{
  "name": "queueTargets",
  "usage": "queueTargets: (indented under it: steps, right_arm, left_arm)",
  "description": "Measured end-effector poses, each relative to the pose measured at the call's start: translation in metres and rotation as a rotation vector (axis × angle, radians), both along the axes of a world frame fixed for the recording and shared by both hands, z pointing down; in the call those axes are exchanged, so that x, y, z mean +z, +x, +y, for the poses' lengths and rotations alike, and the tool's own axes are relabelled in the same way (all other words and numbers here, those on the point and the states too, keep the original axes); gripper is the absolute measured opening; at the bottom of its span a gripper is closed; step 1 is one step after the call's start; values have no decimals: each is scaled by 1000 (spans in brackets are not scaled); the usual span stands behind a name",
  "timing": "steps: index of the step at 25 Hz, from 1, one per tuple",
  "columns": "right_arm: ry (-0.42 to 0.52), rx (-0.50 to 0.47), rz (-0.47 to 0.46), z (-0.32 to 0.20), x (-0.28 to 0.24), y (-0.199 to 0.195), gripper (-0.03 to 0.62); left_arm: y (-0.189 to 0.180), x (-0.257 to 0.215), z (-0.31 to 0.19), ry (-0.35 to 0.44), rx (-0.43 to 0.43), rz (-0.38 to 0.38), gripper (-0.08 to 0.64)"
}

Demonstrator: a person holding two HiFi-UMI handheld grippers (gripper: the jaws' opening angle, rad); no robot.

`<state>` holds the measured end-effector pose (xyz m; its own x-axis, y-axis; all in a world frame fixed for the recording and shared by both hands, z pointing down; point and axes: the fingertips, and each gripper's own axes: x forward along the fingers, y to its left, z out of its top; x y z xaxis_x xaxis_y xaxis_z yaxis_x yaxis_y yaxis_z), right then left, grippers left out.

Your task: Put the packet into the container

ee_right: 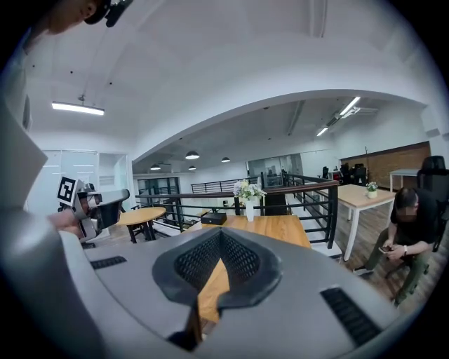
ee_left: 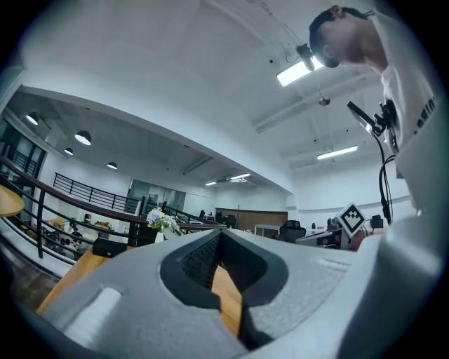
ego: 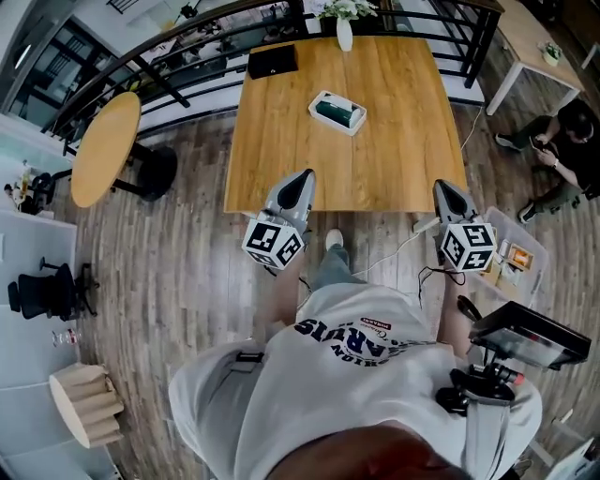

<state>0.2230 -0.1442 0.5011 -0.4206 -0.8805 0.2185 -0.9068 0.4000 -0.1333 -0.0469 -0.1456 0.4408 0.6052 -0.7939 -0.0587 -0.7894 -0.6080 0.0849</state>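
Note:
A white rectangular container (ego: 337,112) with a dark green packet-like thing lying in it sits on the middle of the square wooden table (ego: 394,159). My left gripper (ego: 302,178) hovers at the table's near edge, left of centre, with its jaws shut and nothing between them. My right gripper (ego: 442,189) is level with it at the near right edge and also looks shut and empty. In the left gripper view the left gripper (ee_left: 219,235) points along the tabletop towards a flower vase (ee_left: 163,223). The right gripper (ee_right: 221,233) faces the same vase (ee_right: 249,200) in the right gripper view.
A black box (ego: 272,61) and the white vase (ego: 344,28) stand at the table's far edge, by a black railing (ego: 169,70). A round wooden table (ego: 105,148) is at the left. A seated person (ego: 562,150) and a clear floor bin (ego: 514,253) are at the right.

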Motion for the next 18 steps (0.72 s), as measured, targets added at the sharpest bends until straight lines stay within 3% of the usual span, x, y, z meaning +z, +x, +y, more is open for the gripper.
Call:
queueTargets:
  steps: [8, 18]
  right_arm:
    - [-31, 16, -17, 69, 23, 31, 6]
    - [-27, -14, -53, 143, 33, -4, 6]
  left_arm:
    - [15, 5, 97, -35, -53, -62, -2]
    - [-26, -1, 190, -28, -137, -97, -2]
